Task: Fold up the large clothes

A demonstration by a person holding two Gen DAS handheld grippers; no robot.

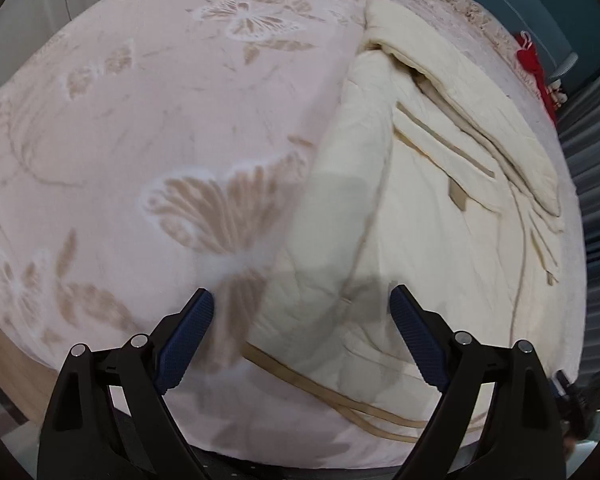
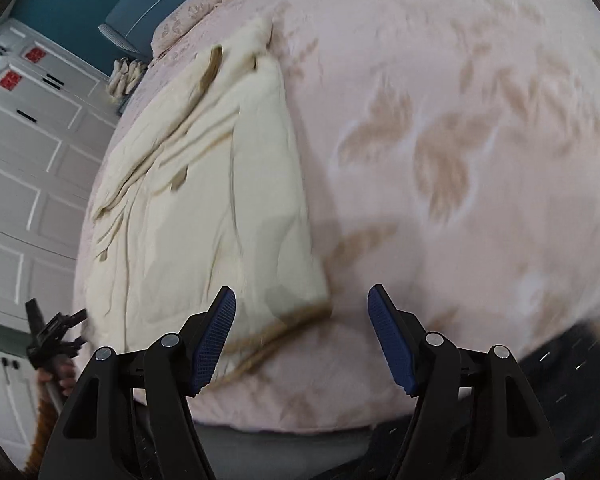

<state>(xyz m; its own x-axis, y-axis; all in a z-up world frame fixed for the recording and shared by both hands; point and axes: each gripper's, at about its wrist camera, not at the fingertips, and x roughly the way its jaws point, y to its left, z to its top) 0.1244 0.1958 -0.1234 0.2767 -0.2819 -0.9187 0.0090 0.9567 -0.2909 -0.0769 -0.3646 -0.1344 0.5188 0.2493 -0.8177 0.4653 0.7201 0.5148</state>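
The left tongs (image 1: 302, 300) stand apart with nothing between them, above the cream garment's (image 1: 440, 220) near edge. The right tongs (image 2: 302, 300) also gape empty, over its tan-trimmed corner. The garment lies folded flat on the pink butterfly bedspread (image 1: 120, 140), toward three o'clock in the left wrist view and nine o'clock in the right.

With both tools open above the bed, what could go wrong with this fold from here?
Loose tan straps trail off the cream padded garment at the bed's near edge and could snag on a tool. The stacked folds look uneven and may slump. Neither the left tool nor the right tool holds any fabric.
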